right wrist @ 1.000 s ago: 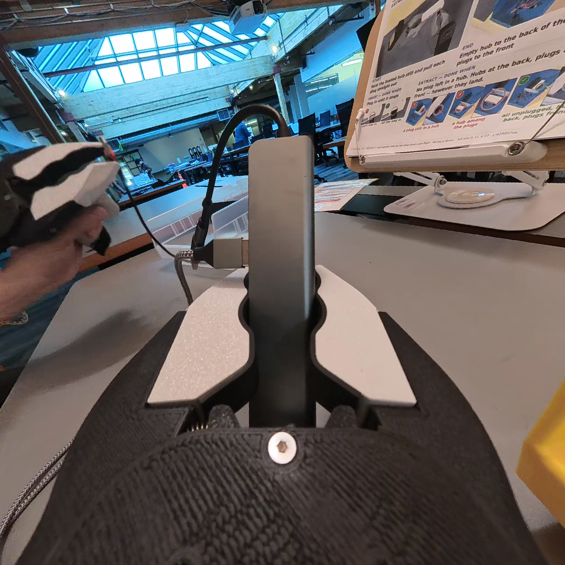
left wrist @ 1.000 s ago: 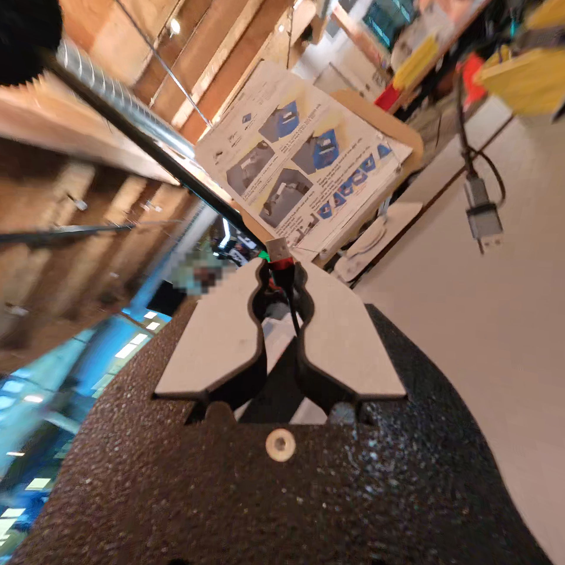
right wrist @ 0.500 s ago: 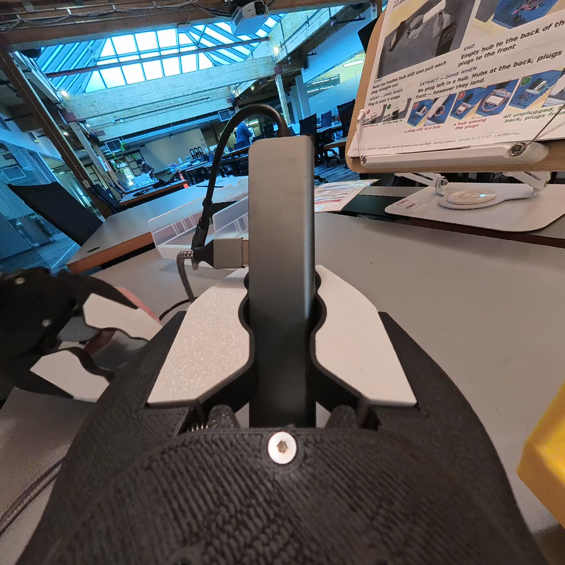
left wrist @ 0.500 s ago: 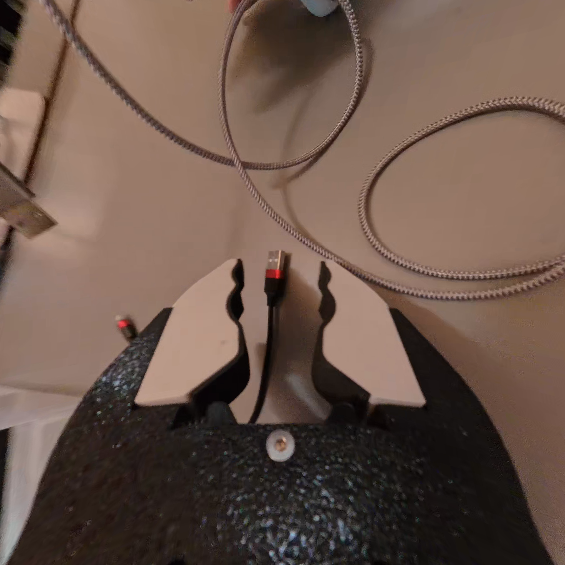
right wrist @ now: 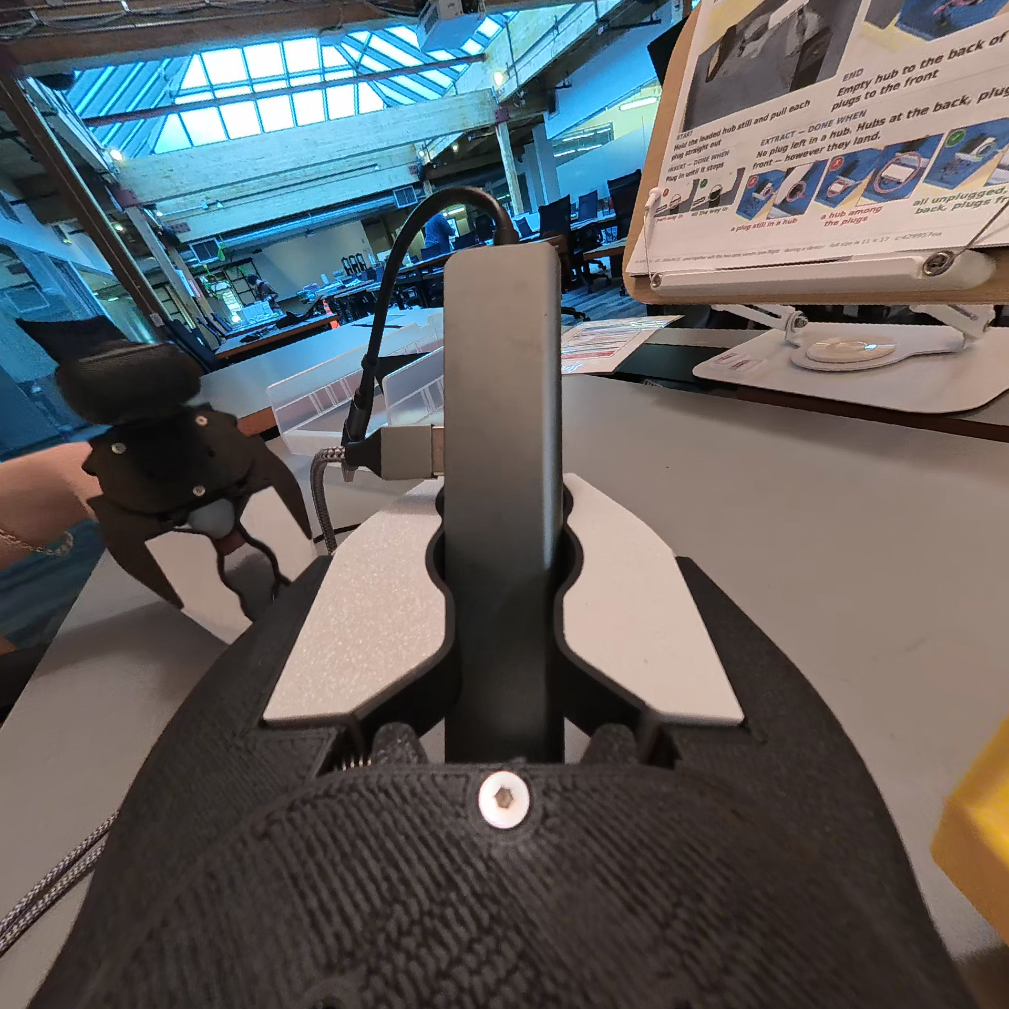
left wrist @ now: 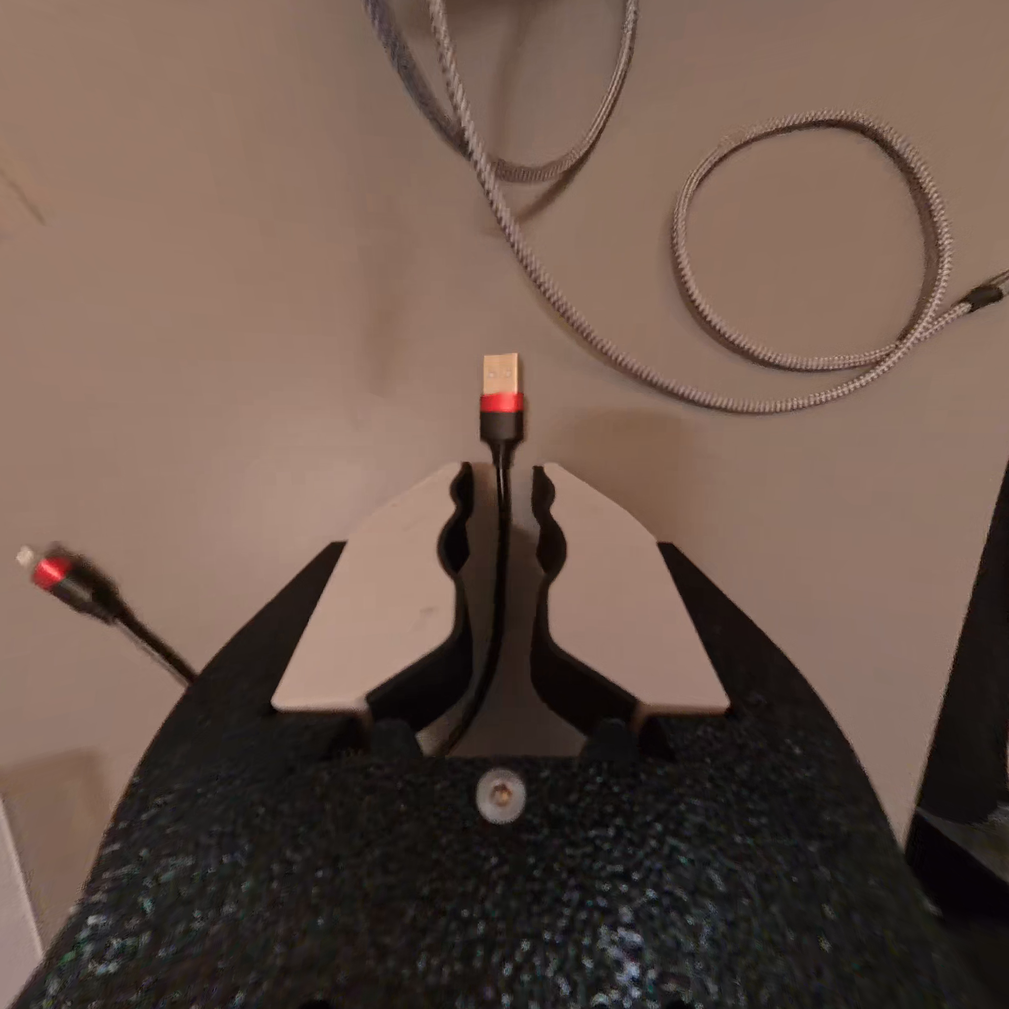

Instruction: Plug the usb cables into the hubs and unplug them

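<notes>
The right gripper [right wrist: 502, 524] is pinched on a long, dark grey metal USB hub [right wrist: 502, 382], held upright with its long axis running from 6 to 12 o'clock in the right wrist view. A grey-shelled plug on a braided cable [right wrist: 407, 458] sits in the hub's side port at 9 o'clock, its long axis lying level, square to the hub.

The left gripper [left wrist: 501, 469] points down at the beige tabletop [left wrist: 218, 273], jaws spread, gripping nothing. Between them runs a thin black cable ending in a black-and-red USB-A plug with a gold tip [left wrist: 501, 398], lying flat on the table just beyond the fingertips, tip toward 12 o'clock. The cable's other small red-collared connector [left wrist: 52, 573] lies at 9 o'clock. A loop of grey braided cable [left wrist: 808, 262] rests at 1 to 2 o'clock.

The step looks like releasing an unplugged cable; the grey plug remains to pull. To do that well, approach along its level axis, clamp the shell rather than the braid, keep the hub steady and draw straight out without twisting.
</notes>
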